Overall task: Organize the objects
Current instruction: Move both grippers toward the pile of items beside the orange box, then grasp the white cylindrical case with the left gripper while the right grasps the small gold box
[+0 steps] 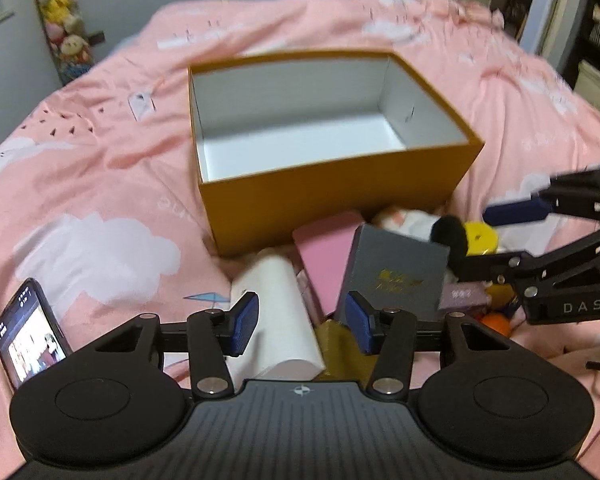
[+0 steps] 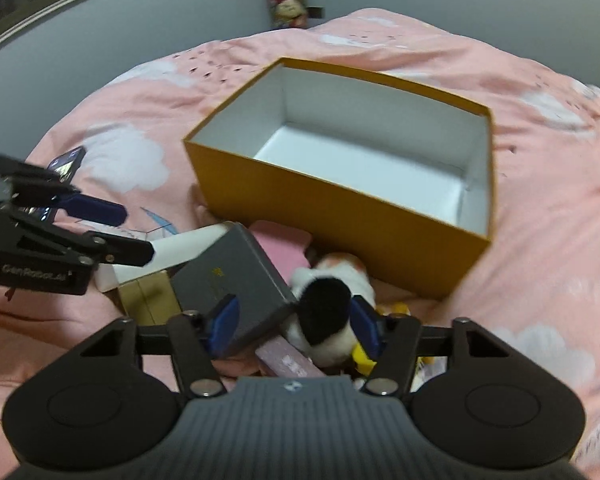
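An open orange box [image 1: 340,196] with a white inside stands on the pink bedspread. In front of it lies a pile: a white box [image 1: 276,312], a pink box [image 1: 324,252], a grey box with gold print [image 1: 396,272], a gold box [image 1: 336,344] and a white plush toy with a black ear [image 2: 324,308]. My left gripper [image 1: 302,324] hovers over the white and gold boxes, its pads apart and pressing on nothing. My right gripper [image 2: 296,326] straddles the plush toy and the grey box's corner, with its pads clear of them.
A phone [image 1: 28,336] with a lit screen lies on the bed at the left. Small yellow and orange items [image 1: 480,236] sit at the pile's right end. A hanging column of plush toys [image 1: 64,20] is on the far wall. Shelves stand at the far right.
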Demonstrator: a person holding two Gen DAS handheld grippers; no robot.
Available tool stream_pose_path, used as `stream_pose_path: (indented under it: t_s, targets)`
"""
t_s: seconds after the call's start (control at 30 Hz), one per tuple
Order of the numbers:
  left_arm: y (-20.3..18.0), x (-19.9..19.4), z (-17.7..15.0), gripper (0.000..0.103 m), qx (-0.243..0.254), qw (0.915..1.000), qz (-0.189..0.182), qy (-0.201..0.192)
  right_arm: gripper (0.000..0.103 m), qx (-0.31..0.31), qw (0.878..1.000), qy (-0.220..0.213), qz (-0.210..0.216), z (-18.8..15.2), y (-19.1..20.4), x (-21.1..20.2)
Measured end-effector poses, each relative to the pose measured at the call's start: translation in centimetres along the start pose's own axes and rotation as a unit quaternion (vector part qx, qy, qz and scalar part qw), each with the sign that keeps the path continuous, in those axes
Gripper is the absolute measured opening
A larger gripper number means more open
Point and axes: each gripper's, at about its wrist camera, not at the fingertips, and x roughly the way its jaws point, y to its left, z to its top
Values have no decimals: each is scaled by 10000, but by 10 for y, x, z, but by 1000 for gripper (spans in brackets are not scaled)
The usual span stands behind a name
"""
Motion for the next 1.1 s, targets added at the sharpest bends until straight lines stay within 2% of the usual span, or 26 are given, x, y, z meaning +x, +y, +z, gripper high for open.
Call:
stream_pose_path:
  t_s: [0.13, 0.23, 0.43, 0.6, 0.77, 0.9, 1.1]
  targets:
    - [-5, 13, 8, 59, 314, 9991, 92, 260, 60, -244, 9994, 115, 222, 11, 5, 10]
    - [-7, 23, 11, 59, 398, 9982, 37, 440, 61, -356, 9981, 261, 424, 19, 10, 20]
    - [0, 41, 13, 59, 417, 9963, -44, 747, 67, -680, 9949, 513, 538, 24, 24, 35]
    - [4, 46, 12, 59, 341, 9959, -137, 826, 78, -900, 9918, 692, 579, 24, 32, 43]
    - [9, 54, 16, 59, 275, 9946, -265, 969, 80, -1190, 9881, 840, 499, 23, 42, 52]
    - [9, 64, 23, 59, 425, 9917, -255, 1183, 80, -1310, 9866, 893, 377, 23, 45, 58]
    - [8, 85, 35, 54, 856, 9814, -281, 1696, 80, -1366, 9856, 947, 321, 25, 43, 62]
